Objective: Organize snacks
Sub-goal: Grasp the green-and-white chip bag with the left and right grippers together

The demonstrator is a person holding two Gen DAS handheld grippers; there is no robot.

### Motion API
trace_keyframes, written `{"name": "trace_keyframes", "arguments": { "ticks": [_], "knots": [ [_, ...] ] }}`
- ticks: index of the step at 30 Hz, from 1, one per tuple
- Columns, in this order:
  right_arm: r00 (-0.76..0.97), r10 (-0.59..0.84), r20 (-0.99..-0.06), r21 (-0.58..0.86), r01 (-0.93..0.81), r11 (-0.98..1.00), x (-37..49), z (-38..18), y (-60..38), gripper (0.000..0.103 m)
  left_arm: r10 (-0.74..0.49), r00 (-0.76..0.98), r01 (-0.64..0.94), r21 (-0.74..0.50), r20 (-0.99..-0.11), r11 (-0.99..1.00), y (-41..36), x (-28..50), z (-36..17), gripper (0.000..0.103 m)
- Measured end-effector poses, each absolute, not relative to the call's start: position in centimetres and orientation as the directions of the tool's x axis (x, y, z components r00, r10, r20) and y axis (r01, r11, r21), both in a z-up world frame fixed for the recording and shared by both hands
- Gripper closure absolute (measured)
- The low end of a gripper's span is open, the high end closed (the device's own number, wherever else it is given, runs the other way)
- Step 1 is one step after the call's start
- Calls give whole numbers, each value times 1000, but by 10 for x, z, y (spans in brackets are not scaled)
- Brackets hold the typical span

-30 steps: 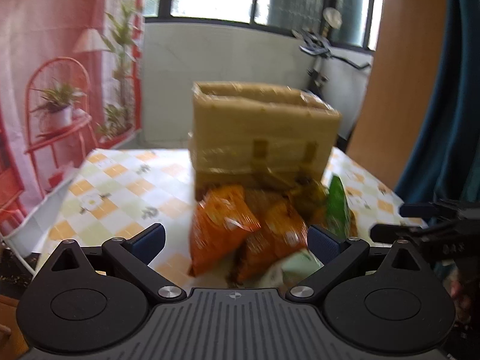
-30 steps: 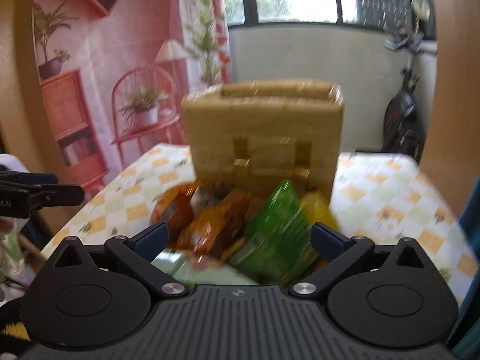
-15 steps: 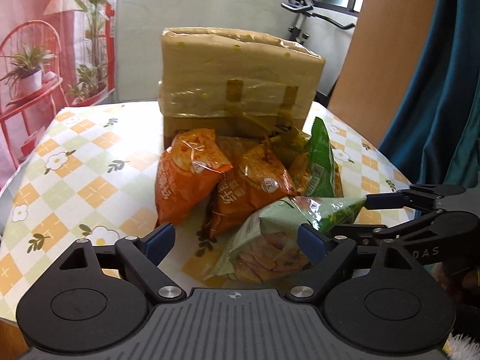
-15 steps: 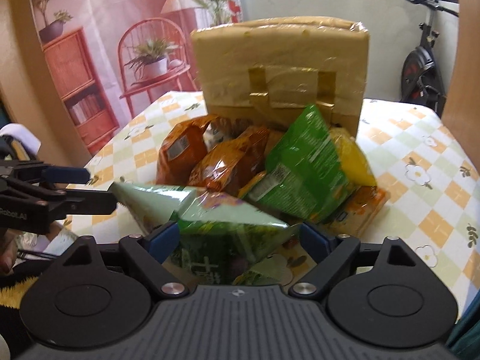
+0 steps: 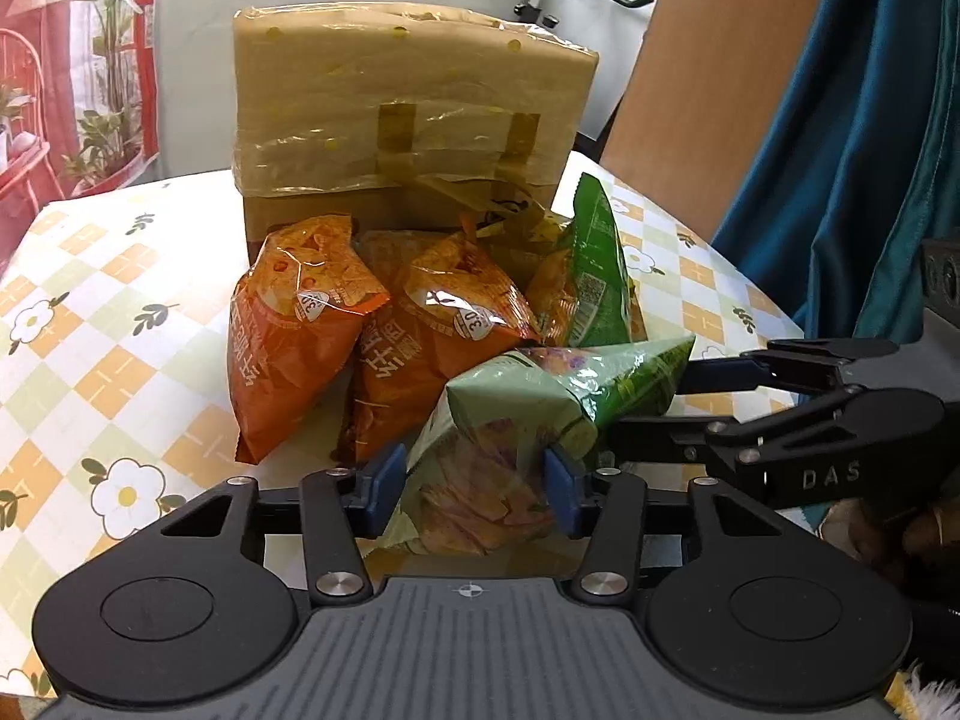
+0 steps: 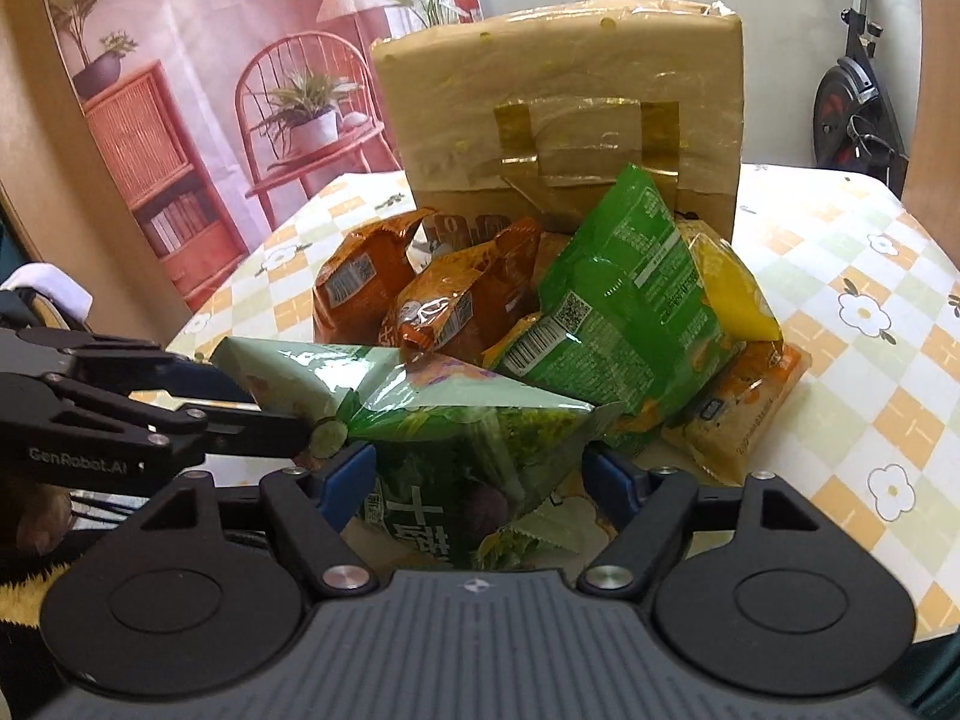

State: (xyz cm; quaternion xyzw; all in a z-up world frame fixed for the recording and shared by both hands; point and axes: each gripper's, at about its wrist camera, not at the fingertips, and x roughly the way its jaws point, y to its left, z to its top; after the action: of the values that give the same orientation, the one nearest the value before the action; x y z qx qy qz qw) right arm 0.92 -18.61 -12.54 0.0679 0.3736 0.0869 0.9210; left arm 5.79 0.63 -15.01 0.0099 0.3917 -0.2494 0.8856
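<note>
A pale green snack bag (image 5: 522, 414) lies at the front of a snack pile on the checked table (image 5: 120, 330). My left gripper (image 5: 473, 489) is closing on it, and both blue pads press the bag's near end. In the right wrist view the same bag (image 6: 468, 420) sits between the closing jaws of my right gripper (image 6: 477, 474); the left pad touches it and the right pad stands just off it. Each gripper shows in the other's view, the right gripper (image 5: 654, 405) at the bag's right tip and the left gripper (image 6: 282, 411) at its left corner.
Behind the bag lie two orange bags (image 5: 294, 348) (image 5: 432, 342), a bright green bag (image 6: 624, 312), a yellow bag (image 6: 726, 294) and a flat orange pack (image 6: 738, 402). A taped cardboard box (image 5: 408, 108) stands behind the pile. A blue curtain (image 5: 870, 180) hangs on the right.
Both grippers came down and tilted toward the pile. Their jaws narrowed from wide open around the pale green bag, which now lies between both pairs of pads.
</note>
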Motion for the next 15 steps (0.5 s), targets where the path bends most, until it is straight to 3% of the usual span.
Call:
{"name": "trace_keyframes", "arguments": {
  "ticks": [13, 15],
  "knots": [
    [698, 287, -656, 281, -126, 951, 23, -136, -194, 25, -430, 524, 522, -121, -735, 844, -4, 73, -155, 48],
    [696, 302, -652, 305, -124, 944, 24, -138, -197, 27, -430, 531, 517, -123, -730, 847, -3, 71, -155, 55]
  ]
}}
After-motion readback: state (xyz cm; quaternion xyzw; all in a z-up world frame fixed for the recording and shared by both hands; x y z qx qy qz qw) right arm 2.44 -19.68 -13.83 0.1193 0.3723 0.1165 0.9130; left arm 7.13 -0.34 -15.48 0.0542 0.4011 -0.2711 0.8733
